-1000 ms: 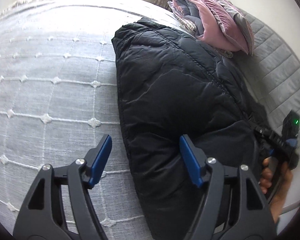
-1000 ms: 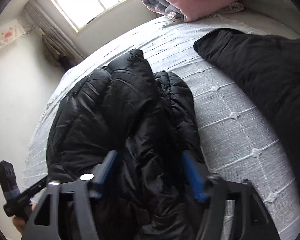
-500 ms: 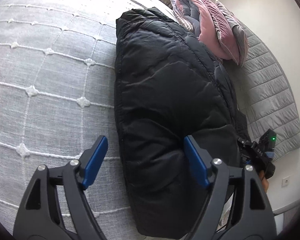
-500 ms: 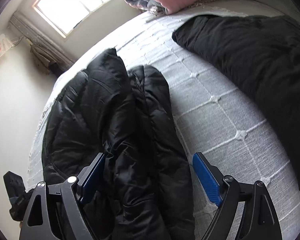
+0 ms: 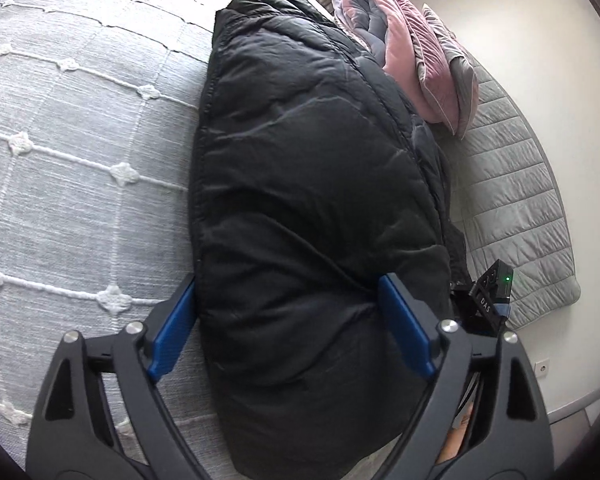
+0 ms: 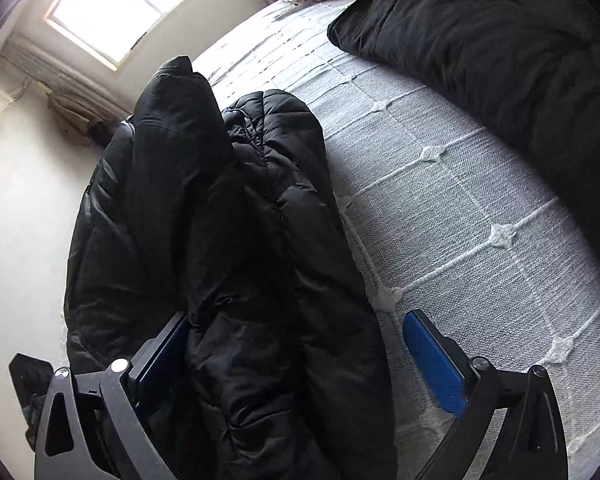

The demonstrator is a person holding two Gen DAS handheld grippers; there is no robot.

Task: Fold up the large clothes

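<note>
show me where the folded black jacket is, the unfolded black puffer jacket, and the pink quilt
folded black jacket (image 5: 316, 200), left wrist view, middle of its top panel.
unfolded black puffer jacket (image 6: 236, 240), right wrist view, centre of the bunched body.
pink quilt (image 5: 404, 52), left wrist view, on the pink outer fold.

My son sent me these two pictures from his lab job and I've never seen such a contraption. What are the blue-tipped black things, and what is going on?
They are two hand-held grippers, each with a camera looking along its fingers. The left gripper has its jaws open around a folded black padded jacket lying on a grey bedspread. The right gripper is open too, over a second, rumpled black puffer jacket on the same bed. Neither is clamped. Pink and grey bedding is piled by the headboard.
</note>
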